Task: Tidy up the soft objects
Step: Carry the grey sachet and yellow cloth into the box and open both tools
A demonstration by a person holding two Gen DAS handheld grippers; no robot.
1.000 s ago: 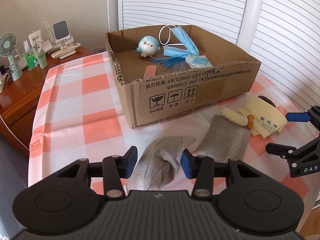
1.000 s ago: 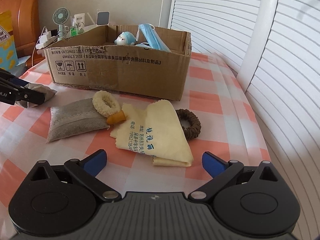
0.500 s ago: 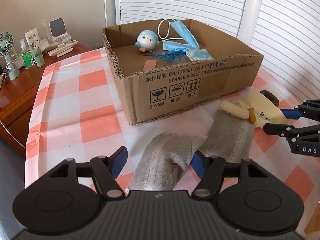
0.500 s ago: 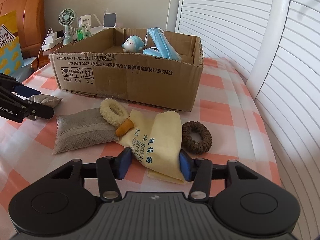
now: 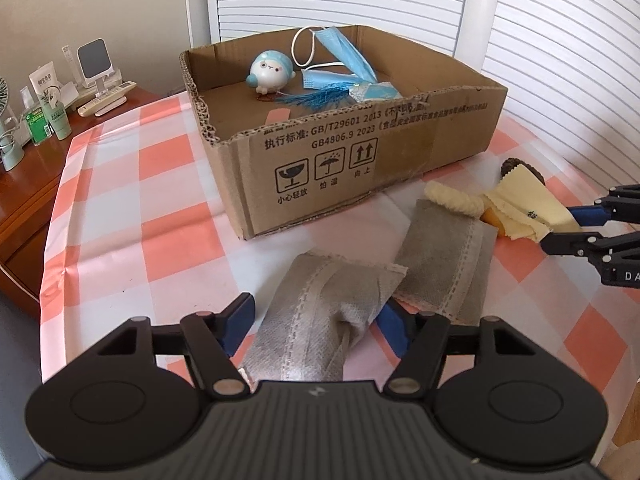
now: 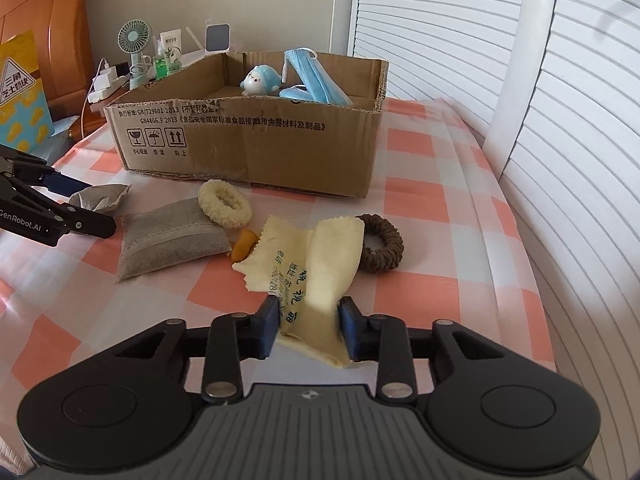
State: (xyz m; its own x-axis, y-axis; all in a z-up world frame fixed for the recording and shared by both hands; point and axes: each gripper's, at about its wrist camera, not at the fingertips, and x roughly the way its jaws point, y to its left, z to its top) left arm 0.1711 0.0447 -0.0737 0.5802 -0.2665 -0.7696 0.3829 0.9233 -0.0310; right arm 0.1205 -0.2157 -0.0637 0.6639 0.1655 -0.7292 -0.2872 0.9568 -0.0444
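While right hand-held gripper [image 6: 308, 326] opens round yellow cloth [image 6: 316, 268], left idles.

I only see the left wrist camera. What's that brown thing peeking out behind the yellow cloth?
Observer: A brown scrunchie. It is a whole ring lying flat on the table, touching the edge of the yellow cloth.
Operator: Does the right gripper have the cloth?
Observer: The cloth is bunched between the fingers of the right gripper and touches both pads, though the jaws are opening right now.
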